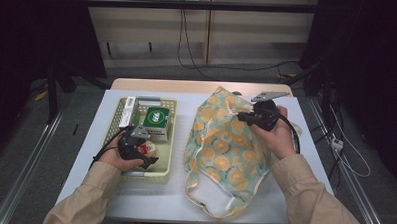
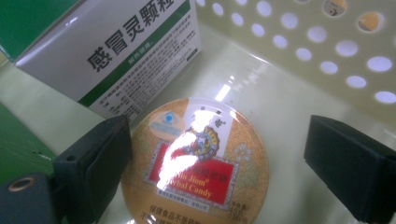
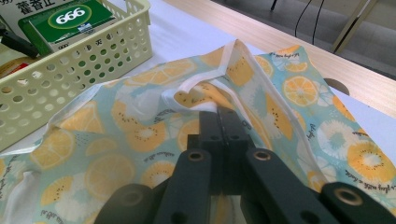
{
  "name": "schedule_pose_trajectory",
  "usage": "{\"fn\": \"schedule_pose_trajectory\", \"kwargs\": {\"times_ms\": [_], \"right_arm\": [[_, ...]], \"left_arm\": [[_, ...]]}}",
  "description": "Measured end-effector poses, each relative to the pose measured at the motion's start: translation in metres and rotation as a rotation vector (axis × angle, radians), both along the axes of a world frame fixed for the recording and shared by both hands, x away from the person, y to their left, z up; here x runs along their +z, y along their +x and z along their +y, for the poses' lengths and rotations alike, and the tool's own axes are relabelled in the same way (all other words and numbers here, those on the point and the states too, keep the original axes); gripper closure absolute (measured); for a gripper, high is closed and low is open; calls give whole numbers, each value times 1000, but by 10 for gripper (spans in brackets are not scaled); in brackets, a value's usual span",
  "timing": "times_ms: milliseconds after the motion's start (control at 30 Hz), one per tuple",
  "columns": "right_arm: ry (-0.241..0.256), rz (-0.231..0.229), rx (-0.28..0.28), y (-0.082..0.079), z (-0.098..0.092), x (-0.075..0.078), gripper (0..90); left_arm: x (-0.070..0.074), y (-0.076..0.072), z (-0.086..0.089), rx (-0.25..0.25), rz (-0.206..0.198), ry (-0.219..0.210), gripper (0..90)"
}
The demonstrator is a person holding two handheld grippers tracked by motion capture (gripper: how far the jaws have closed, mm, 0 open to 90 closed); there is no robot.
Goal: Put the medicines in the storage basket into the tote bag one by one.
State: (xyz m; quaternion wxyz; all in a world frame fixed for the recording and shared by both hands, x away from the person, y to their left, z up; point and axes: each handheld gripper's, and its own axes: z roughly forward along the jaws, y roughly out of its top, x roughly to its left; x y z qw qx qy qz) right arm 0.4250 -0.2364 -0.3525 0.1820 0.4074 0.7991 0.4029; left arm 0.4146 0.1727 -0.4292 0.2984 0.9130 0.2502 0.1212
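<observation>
The candy tin (image 2: 196, 163), round and gold with a red label, lies flat on the floor of the basket (image 1: 168, 141), near the basket's front end in the high view. In the left gripper view the left gripper (image 2: 215, 161) stands over it with its jaws spread wide, one on each side of the tin; the jaw at the left of that view is at the tin's edge, while the other stands clear of it with a strip of basket floor between. Just behind the tin sits a white and green medicine box (image 2: 107, 51), close to the tin's far edge. The basket's wall, full of round holes, runs along the upper right of that view.

In the high view the left hand (image 1: 120, 157) holds its gripper low inside the basket. A green box (image 1: 157, 118) marked 666 lies further back in the basket, and a narrow white box (image 1: 130, 111) stands against the left wall.

The cloth bag (image 1: 225, 148), pale blue with orange slices printed on it, is spread on the white table (image 1: 143, 195) to the right of the basket, its handle loop trailing towards the front edge. The right gripper (image 3: 219, 114) has its jaws pressed together on a white-trimmed fold of the bag near its opening. The right hand (image 1: 275, 134) holds that gripper over the bag's far end.
</observation>
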Motion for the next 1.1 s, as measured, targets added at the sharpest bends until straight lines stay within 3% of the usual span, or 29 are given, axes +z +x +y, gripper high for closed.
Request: {"fn": "schedule_pose_trajectory", "kwargs": {"times_ms": [100, 233, 300, 367, 500, 633, 667, 733, 833, 933, 1100], "right_arm": [[-3, 0, 5, 0, 1, 0, 900], [-1, 2, 7, 0, 2, -1, 900], [2, 3, 7, 0, 2, -2, 900], [0, 2, 7, 0, 2, -1, 900], [3, -3, 7, 0, 1, 0, 900], [6, 1, 6, -1, 0, -1, 900], [5, 2, 6, -1, 0, -1, 900], [3, 4, 8, -1, 0, -1, 900], [8, 5, 10, -1, 0, -1, 900], [10, 6, 9, -2, -1, -1, 900], [11, 7, 9, -1, 0, -1, 900]], "left_arm": [[0, 1, 1, 7, -5, -1, 100], [-4, 5, 2, 101, -1, 57, 54], [-8, 8, 3, 140, 31, 73, 58], [-8, 8, 5, 146, 68, 71, 73], [-8, 8, 3, 117, 95, 48, 157], [-7, 9, 3, 103, 102, 42, 198], [-8, 7, 2, 115, 83, 49, 200], [-7, 7, 2, 102, 81, 50, 203], [-3, 6, 3, 94, 77, 10, 204], [4, 7, 6, 97, 86, -62, 204], [14, 9, 7, 117, 108, -94, 204]]}}
